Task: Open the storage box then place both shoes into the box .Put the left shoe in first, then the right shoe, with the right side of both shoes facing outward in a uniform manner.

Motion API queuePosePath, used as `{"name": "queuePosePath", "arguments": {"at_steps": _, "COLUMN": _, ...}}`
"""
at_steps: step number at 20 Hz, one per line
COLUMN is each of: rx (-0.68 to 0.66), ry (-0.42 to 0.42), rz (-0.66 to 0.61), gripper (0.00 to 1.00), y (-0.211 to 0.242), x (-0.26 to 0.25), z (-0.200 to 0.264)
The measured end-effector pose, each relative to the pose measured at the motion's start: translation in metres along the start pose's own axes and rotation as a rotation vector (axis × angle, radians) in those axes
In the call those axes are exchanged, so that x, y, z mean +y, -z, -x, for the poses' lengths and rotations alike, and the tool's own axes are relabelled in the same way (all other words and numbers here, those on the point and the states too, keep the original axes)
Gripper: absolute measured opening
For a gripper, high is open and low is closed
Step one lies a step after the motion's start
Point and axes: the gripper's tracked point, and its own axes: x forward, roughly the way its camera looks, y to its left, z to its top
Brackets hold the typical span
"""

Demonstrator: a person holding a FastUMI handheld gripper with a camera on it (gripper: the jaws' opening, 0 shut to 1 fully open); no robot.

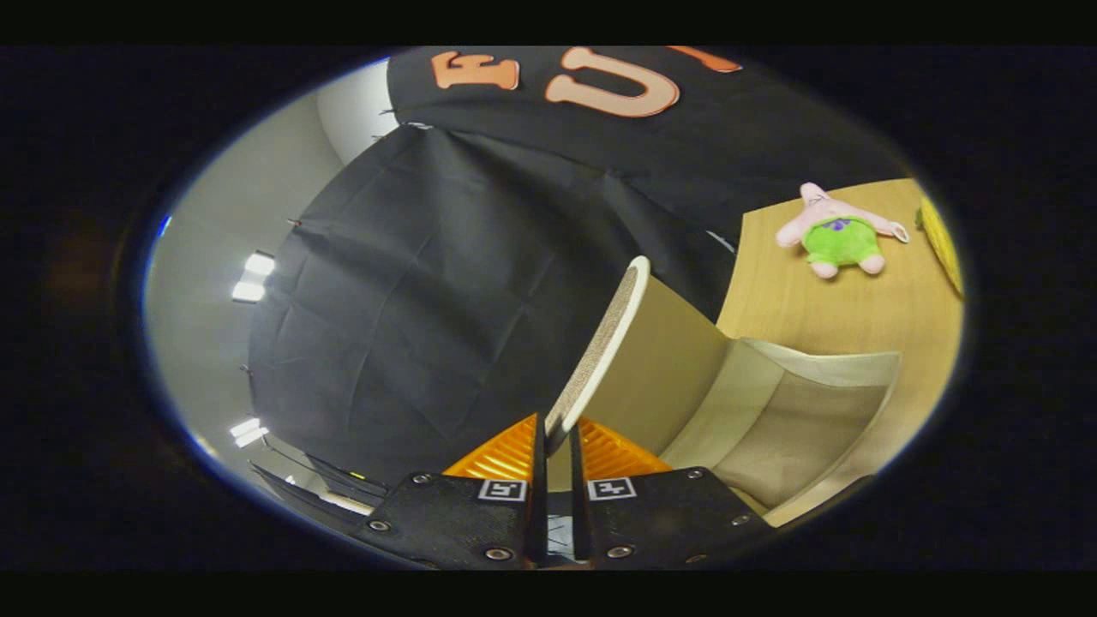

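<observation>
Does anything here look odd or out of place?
One thing: a pink plush starfish toy in green shorts lies on the wooden table, well beyond the beige storage box. The gripper jaws pinch the box's raised lid.

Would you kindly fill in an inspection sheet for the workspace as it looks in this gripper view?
Surface: wooden table, bare around the box.
Job's things: storage box, beige, open, inside looks empty; its lid is raised edge-on just ahead of the fingers.
Shoes: nothing seen.
Clutter: plush toy, pink with green shorts, on the table beyond the box; a yellow object beside it, too cut off to name.
Grippers: gripper closed on the lid's lower edge, both fingers pressing on it.
Cables: nothing seen.
Surroundings: black cloth wall behind; pale room wall with ceiling lights beyond.
</observation>
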Motion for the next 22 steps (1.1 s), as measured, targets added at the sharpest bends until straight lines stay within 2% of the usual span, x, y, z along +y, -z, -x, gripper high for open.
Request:
{"name": "queuePosePath", "arguments": {"at_steps": 7, "rx": 0.079, "ry": 0.059, "rz": -0.02, "gripper": 0.13, "y": 0.019, "x": -0.001, "z": -0.085}}
{"name": "queuePosePath", "arguments": {"at_steps": 11, "rx": 0.078, "ry": 0.101, "rz": -0.067, "gripper": 0.14, "y": 0.024, "x": -0.01, "z": -0.111}}
{"name": "queuePosePath", "arguments": {"at_steps": 16, "rx": 0.066, "ry": 0.172, "rz": -0.14, "gripper": 0.14, "y": 0.027, "x": -0.041, "z": -0.116}}
{"name": "queuePosePath", "arguments": {"at_steps": 21, "rx": 0.107, "ry": 0.346, "rz": -0.114, "gripper": 0.11, "y": 0.038, "x": -0.103, "z": -0.09}}
{"name": "queuePosePath", "arguments": {"at_steps": 22, "rx": 0.112, "ry": 0.354, "rz": -0.12, "gripper": 0.14, "y": 0.041, "x": -0.109, "z": -0.082}}
